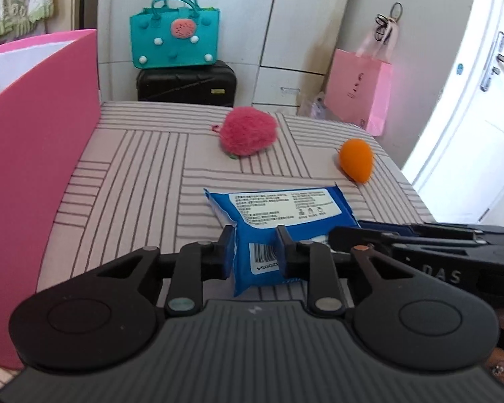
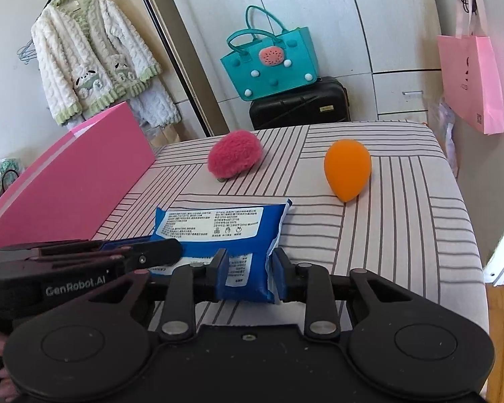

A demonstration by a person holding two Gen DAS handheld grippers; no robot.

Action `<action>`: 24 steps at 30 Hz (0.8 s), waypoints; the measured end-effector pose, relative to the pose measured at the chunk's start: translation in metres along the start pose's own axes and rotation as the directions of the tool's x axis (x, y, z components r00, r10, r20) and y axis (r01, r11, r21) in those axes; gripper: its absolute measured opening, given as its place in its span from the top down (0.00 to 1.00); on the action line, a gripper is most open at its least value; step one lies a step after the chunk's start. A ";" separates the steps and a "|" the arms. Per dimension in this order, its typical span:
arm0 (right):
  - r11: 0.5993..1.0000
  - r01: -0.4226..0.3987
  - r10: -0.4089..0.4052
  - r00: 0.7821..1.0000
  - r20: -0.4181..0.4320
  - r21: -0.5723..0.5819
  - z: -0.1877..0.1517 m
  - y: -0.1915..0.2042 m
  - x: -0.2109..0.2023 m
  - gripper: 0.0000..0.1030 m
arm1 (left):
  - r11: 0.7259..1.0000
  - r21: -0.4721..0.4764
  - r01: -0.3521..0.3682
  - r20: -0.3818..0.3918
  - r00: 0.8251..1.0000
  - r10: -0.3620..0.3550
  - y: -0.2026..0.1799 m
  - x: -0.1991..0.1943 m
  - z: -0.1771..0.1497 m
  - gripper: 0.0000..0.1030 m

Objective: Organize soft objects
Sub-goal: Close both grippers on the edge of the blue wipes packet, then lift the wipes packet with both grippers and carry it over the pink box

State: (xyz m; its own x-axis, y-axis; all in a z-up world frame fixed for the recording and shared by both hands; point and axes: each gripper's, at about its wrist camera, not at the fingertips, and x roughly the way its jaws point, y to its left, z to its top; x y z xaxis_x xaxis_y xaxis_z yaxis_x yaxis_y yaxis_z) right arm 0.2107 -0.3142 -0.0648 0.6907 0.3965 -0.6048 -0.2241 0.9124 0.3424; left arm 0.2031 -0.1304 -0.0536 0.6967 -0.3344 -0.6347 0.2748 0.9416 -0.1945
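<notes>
Both grippers are clamped on the one blue wet-wipes pack (image 1: pixel 279 215), which lies at the near edge of the striped tabletop (image 1: pixel 134 168). In the left wrist view the left gripper (image 1: pixel 256 252) has its jaws narrowed onto the pack's near end, the barcode flap pinched between the pads. In the right wrist view the right gripper (image 2: pixel 247 273) has its jaws narrow on the other near corner of the same pack, the wrapper creased between them. No earlier move can be read here.

The step in hand appears to be the two-handed pick-up of the pack. The next move probably calls for lifting both ends together, level, and carrying it toward the pink box (image 1: pixel 33 174) at about 9 o'clock of the pack, which looks like the likely bin; that is a judgement only.

Count: one wipes pack, one fuzzy red plush (image 1: pixel 249 131) at about 12 o'clock beyond the pack, one orange egg-shaped sponge (image 1: pixel 357 158) at about 2 o'clock. One pink box. Plush and sponge lie well apart, untouched.
</notes>
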 end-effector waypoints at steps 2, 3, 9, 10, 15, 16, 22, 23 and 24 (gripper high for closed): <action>1.000 0.016 -0.016 1.000 -0.006 -0.006 -0.001 0.004 -0.004 0.67 | 1.000 0.001 0.012 -0.012 1.000 -0.012 0.000 -0.005 -0.002 0.78; 1.000 0.016 -0.016 1.000 -0.011 -0.005 -0.002 0.006 -0.006 0.67 | 1.000 0.003 0.017 -0.018 1.000 -0.017 0.001 -0.009 -0.002 0.78; 1.000 -0.012 0.012 1.000 -0.026 0.002 -0.013 0.020 -0.031 0.65 | 0.998 0.025 0.052 -0.013 0.999 -0.051 0.007 -0.042 -0.006 0.77; 1.000 -0.016 0.016 0.999 -0.028 -0.001 -0.015 0.024 -0.036 0.65 | 0.998 0.028 0.057 -0.015 0.998 -0.056 0.009 -0.048 -0.007 0.77; 1.000 -0.015 0.015 0.999 -0.041 -0.018 -0.020 0.047 -0.057 0.63 | 0.995 0.041 0.091 -0.016 0.996 -0.091 0.015 -0.076 -0.011 0.77; 1.000 -0.020 0.019 0.999 -0.044 -0.021 -0.020 0.051 -0.061 0.62 | 0.994 0.045 0.096 -0.015 0.995 -0.096 0.016 -0.081 -0.010 0.77; 0.998 -0.047 0.046 0.999 -0.024 -0.052 -0.021 0.080 -0.077 0.60 | 0.991 0.086 0.104 0.048 0.993 -0.108 0.026 -0.124 -0.008 0.77; 0.997 -0.051 0.050 0.999 -0.023 -0.060 -0.020 0.085 -0.080 0.60 | 0.990 0.093 0.106 0.054 0.992 -0.111 0.028 -0.130 -0.007 0.77; 0.996 -0.056 0.054 0.998 -0.021 -0.067 -0.019 0.089 -0.083 0.60 | 0.989 0.101 0.107 0.058 0.992 -0.114 0.030 -0.137 -0.006 0.77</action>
State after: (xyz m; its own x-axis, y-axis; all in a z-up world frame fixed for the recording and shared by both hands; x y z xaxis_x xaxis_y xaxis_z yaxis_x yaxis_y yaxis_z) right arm 0.1205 -0.2641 0.0016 0.6631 0.4476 -0.5999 -0.3076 0.8937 0.3267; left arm 0.1124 -0.0559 0.0230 0.6980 -0.4410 -0.5642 0.4133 0.8915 -0.1854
